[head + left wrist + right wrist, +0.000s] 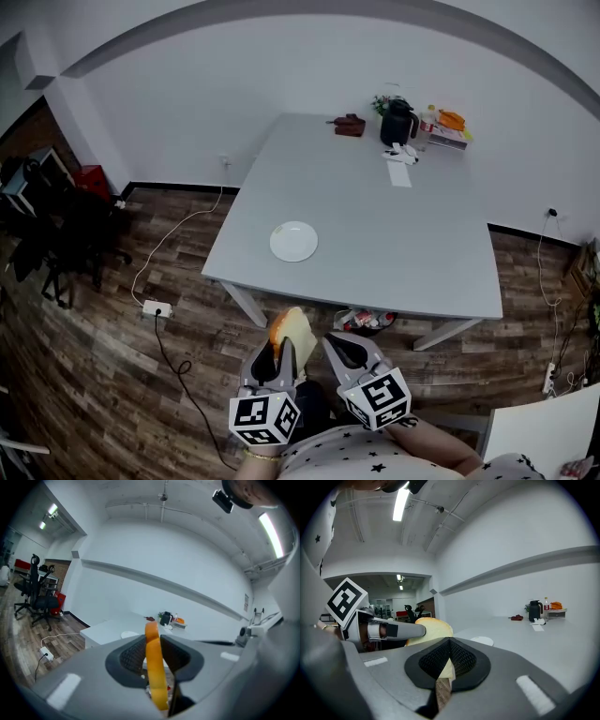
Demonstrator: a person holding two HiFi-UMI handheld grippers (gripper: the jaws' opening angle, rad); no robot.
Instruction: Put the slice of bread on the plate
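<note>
White and bare, the plate (293, 241) sits near the edge of the grey table (375, 234) that faces the person, with nothing on it. The slice of bread (292, 330) is not there yet: it hangs in the air short of the plate, off the table altogether and over the wood floor, on the person's side of that edge.

The left gripper (281, 349) has the slice clamped edge-on between its pads. In the left gripper view the orange crust (154, 667) stands upright between the two jaws and rises above their tips, with the plate small and far off beyond it. The right gripper (339, 345) is level with the left one, on the side farther from the plate's left rim. Its jaws are pressed together with nothing in them.

By my reading, the pickup is done and the carry is under way. What is left is to bring the slice over the plate, lower it flat, and let go.
</note>
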